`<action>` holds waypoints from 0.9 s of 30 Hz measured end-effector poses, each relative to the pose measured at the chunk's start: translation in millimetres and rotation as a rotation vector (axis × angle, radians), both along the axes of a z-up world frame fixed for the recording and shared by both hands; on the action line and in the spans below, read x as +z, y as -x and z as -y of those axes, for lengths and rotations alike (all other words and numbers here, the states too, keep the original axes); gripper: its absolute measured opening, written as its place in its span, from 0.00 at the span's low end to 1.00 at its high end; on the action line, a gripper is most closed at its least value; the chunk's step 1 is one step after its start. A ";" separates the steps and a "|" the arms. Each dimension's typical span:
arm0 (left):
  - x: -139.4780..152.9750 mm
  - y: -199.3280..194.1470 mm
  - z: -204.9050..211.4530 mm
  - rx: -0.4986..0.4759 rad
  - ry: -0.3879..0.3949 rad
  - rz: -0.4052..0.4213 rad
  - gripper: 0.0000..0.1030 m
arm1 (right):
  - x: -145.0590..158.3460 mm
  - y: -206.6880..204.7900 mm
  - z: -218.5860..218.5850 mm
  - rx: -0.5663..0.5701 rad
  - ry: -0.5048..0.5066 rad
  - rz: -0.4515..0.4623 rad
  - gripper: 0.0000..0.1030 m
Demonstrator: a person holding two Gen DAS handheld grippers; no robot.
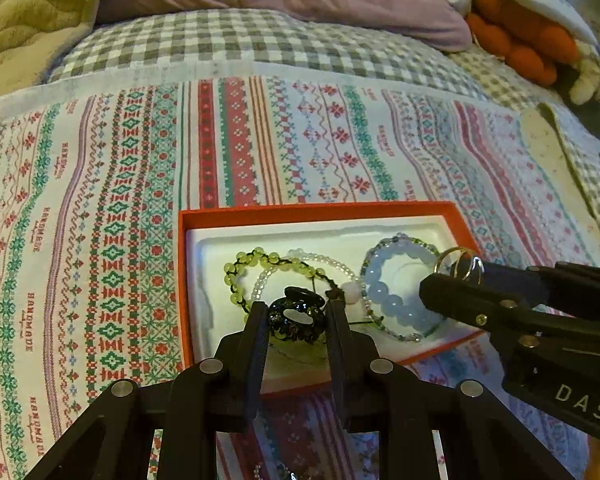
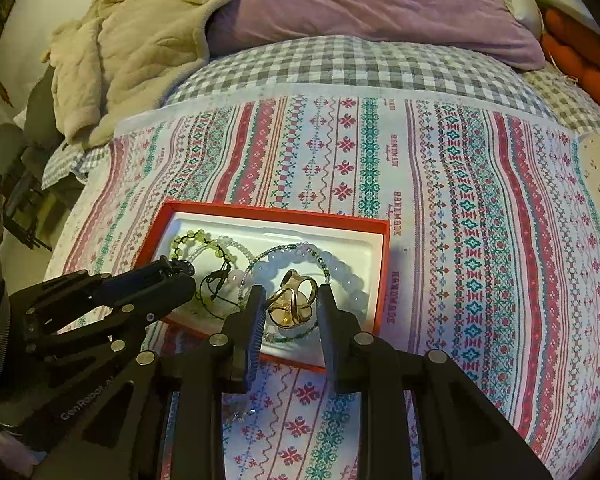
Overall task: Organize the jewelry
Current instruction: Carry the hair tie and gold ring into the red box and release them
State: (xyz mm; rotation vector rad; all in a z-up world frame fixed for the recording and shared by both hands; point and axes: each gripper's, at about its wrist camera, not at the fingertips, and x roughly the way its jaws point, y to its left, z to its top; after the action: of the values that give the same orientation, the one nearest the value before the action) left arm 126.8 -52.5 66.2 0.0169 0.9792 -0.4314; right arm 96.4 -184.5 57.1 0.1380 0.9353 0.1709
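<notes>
I am putting jewelry away. My left hand-held gripper (image 1: pixel 296 316) grips a shiny black hair clip (image 1: pixel 298 318) over the orange cardboard box (image 1: pixel 260 214). My right hand-held gripper (image 2: pixel 292 304) grips gold rings (image 2: pixel 292 304) over it too. Next I lower both and let go gently.

Orange box (image 1: pixel 236 216), open, white insert, lying flat on patterned cloth. Inside: green bead bracelet (image 1: pixel 240 264) on dark cord at about 9 o'clock of the tray; clear seed-bead bracelet (image 1: pixel 324 258) overlapping it toward centre; pale blue bead bracelet (image 1: pixel 396 304) at 3 o'clock, ringed by a thin green-and-clear strand. Black hair claw (image 1: pixel 298 318) held off the tray above its 6 o'clock edge. Gold ring cluster (image 2: pixel 294 300) held above the blue bracelet
</notes>
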 end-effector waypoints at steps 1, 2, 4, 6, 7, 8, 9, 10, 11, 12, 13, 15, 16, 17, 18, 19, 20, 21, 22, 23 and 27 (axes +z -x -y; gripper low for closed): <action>-1.4 -0.7 -0.2 0.002 -0.002 -0.003 0.22 | -0.6 -0.9 0.3 0.001 0.001 -0.001 0.27; -2.6 -1.4 0.0 0.003 -0.006 -0.004 0.22 | -1.6 -2.0 0.6 0.002 0.002 -0.003 0.27; -5.2 -2.9 0.2 0.005 -0.012 -0.008 0.22 | -2.9 -3.1 0.9 0.002 0.005 -0.007 0.27; -7.0 -3.6 -0.1 0.007 -0.016 -0.010 0.23 | -4.2 -3.5 1.4 0.001 0.006 -0.010 0.27; -7.6 -4.0 -0.1 0.008 -0.017 -0.012 0.23 | -4.5 -3.7 1.5 0.001 0.006 -0.011 0.27; -8.1 -4.2 -0.2 0.008 -0.017 -0.013 0.23 | -4.6 -4.0 1.8 0.000 0.006 -0.011 0.27; -8.3 -4.0 -0.6 0.010 -0.015 -0.015 0.23 | -4.7 -4.2 2.0 -0.001 0.007 -0.010 0.27; -8.3 -4.2 -0.8 0.009 -0.014 -0.017 0.23 | -4.7 -4.1 2.3 -0.002 0.008 -0.009 0.27; -8.0 -4.1 -0.7 0.007 -0.013 -0.019 0.23 | -4.4 -3.9 2.7 -0.004 0.012 -0.008 0.27; -7.3 -3.5 -0.5 0.003 -0.012 -0.018 0.23 | -4.2 -3.8 2.9 -0.005 0.015 -0.007 0.27; -6.6 -3.1 -0.2 0.001 -0.013 -0.017 0.25 | -4.0 -3.7 3.1 -0.006 0.018 -0.007 0.27; -4.8 -1.5 0.6 -0.005 -0.017 -0.013 0.32 | -2.4 -3.0 3.8 -0.007 0.023 -0.006 0.27; -3.8 -0.6 0.8 -0.008 -0.019 -0.010 0.37 | -1.5 -2.4 4.1 -0.007 0.023 -0.005 0.27; -2.6 0.8 1.1 -0.012 -0.021 -0.005 0.41 | -0.2 -1.5 4.5 -0.007 0.022 -0.003 0.28; -1.5 2.4 1.3 -0.014 -0.024 -0.002 0.42 | 1.4 -0.2 4.9 -0.006 0.022 -0.003 0.28; -0.1 4.0 1.8 -0.019 -0.029 0.001 0.43 | 2.8 0.7 5.3 -0.005 0.021 -0.002 0.28; 0.9 5.3 2.3 -0.023 -0.033 0.003 0.46 | 5.0 2.3 6.0 -0.005 0.019 -0.001 0.29; 2.2 6.9 2.8 -0.028 -0.038 0.007 0.47 | 6.5 3.4 6.7 -0.004 0.018 0.000 0.30; 3.7 8.7 3.1 -0.033 -0.043 0.012 0.51 | 7.9 4.7 7.4 -0.004 0.018 0.001 0.30; 4.7 10.5 3.1 -0.037 -0.049 0.017 0.55 | 9.8 6.5 8.7 -0.005 0.017 0.003 0.32; 10.4 18.2 2.4 -0.050 -0.066 0.032 0.68 | 16.5 14.6 13.8 -0.011 0.016 0.012 0.42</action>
State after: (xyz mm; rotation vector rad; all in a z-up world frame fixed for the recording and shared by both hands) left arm 108.5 -54.9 76.6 0.1081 0.9630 -0.4437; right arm 81.9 -198.3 73.5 0.1272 0.9233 0.1539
